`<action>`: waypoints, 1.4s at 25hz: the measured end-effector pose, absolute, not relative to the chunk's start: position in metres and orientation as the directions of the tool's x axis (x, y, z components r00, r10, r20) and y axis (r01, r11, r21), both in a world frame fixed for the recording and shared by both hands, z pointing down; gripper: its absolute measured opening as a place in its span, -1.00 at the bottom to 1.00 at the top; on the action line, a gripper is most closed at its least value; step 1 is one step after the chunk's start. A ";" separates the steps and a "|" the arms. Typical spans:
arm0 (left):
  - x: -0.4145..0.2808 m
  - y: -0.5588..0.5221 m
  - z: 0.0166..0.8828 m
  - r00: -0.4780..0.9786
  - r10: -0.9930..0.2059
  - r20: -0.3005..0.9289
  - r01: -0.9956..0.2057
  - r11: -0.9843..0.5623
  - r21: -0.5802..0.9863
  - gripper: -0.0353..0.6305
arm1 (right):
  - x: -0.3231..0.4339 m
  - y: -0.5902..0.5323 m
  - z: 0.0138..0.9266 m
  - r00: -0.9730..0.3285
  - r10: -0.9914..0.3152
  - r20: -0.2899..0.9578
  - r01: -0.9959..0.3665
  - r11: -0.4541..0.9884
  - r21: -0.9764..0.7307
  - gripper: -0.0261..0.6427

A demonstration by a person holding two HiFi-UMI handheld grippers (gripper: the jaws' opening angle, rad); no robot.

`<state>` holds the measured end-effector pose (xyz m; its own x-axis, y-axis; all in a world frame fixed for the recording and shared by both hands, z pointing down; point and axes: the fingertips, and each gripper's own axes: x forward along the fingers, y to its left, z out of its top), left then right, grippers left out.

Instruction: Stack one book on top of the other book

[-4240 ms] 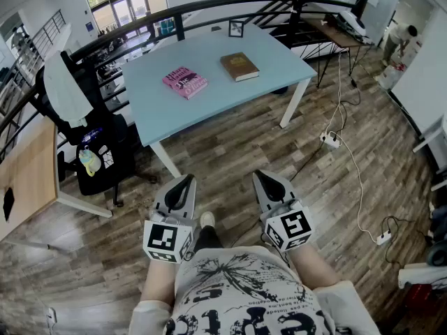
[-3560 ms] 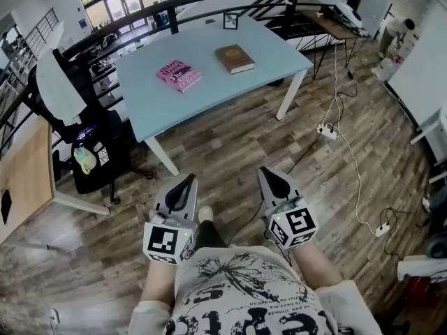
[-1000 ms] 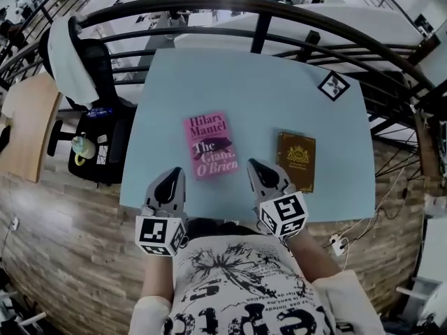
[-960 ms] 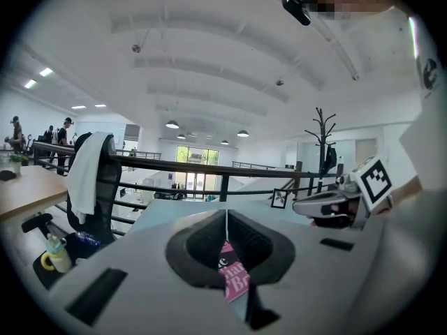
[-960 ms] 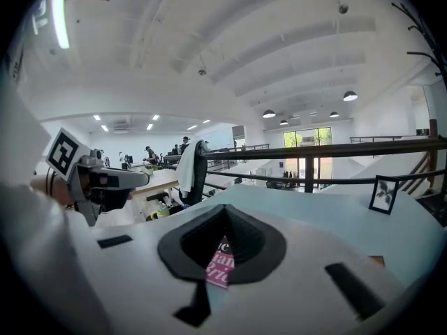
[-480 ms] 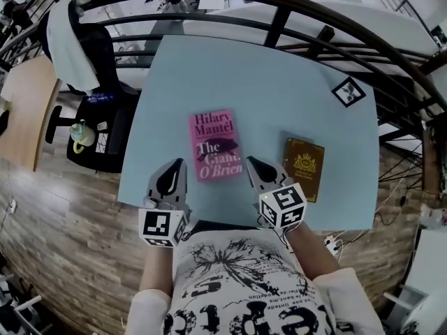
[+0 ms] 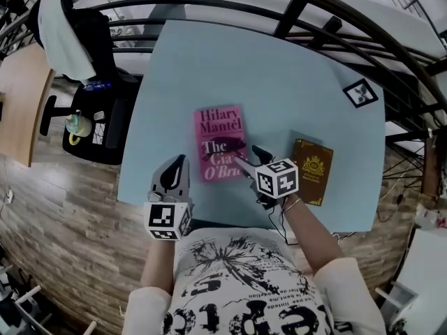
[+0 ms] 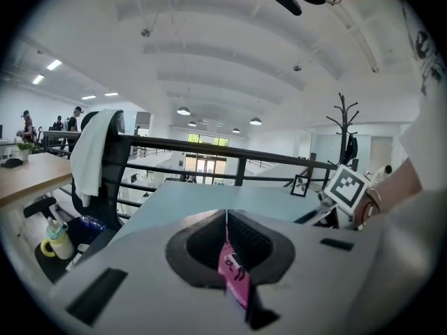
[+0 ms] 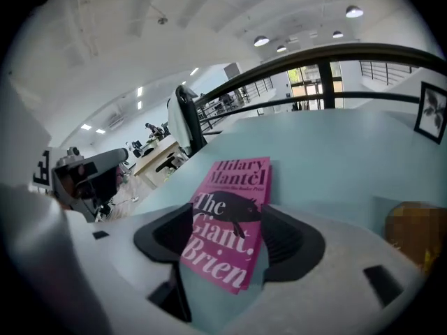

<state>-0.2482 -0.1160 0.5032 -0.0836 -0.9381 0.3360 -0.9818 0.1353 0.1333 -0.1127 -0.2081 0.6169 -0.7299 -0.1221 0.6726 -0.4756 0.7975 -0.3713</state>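
Pink book (image 7: 220, 144) is laid flat, cover up, mid-table, close to the near edge of the table (image 7: 279, 61). Brown book (image 7: 312, 171) is laid towards the near right corner, apart from the pink one. Nothing is stacked yet.

Right gripper (image 7: 250, 155): jaws are spread wide and have just been opening. The near right corner of the pink book is framed between them in the right gripper view, and no pad contact is seen, so nothing is held.

Left gripper (image 7: 179, 162): jaws are closed and it is parked at the near edge, just left of the pink book. Only a pink sliver is seen through the slit; nothing is judged clamped.

Handling (judged):
- The pink book is taken for a thin paperback: light, bendy, with a possibly slick cover.
- Because it lies flat, one jaw has to be worked under an edge.
- A corner grip is expected to let it sag or fan open; a bite deeper along the near edge, or on the spine side at the left, is preferred.
- The brown book is taken for a stiffer, thicker one, so it is the better base.

Versus half a second ago:
- The right gripper was shut and held nearer the person, short of the book; it is now dropped over the corner and opened.
- The left gripper is shifted slightly and remains shut.
- Neither book is displaced on the table.
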 end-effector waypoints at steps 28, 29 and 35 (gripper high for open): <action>-0.230 -0.132 0.621 0.193 -0.709 0.678 -0.902 0.143 0.406 -0.74 | -0.135 -0.212 0.695 -0.620 0.019 0.784 -0.561 0.688 -0.461 -0.15; -0.232 -0.135 0.624 0.208 -0.712 0.671 -0.876 0.170 0.452 -0.44 | -0.135 -0.212 0.695 -0.622 0.017 0.783 -0.561 0.688 -0.460 -0.15; -0.239 -0.146 0.649 0.250 -0.696 0.673 -0.762 0.287 0.580 -0.23 | -0.137 -0.211 0.694 -0.639 0.003 0.769 -0.557 0.688 -0.465 -0.14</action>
<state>-0.2393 -0.1456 0.6490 0.2501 -0.6962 0.6728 -0.7622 0.2869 0.5803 -0.1371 -0.2114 0.6938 -0.6390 0.0029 0.7692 -0.5567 0.6884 -0.4650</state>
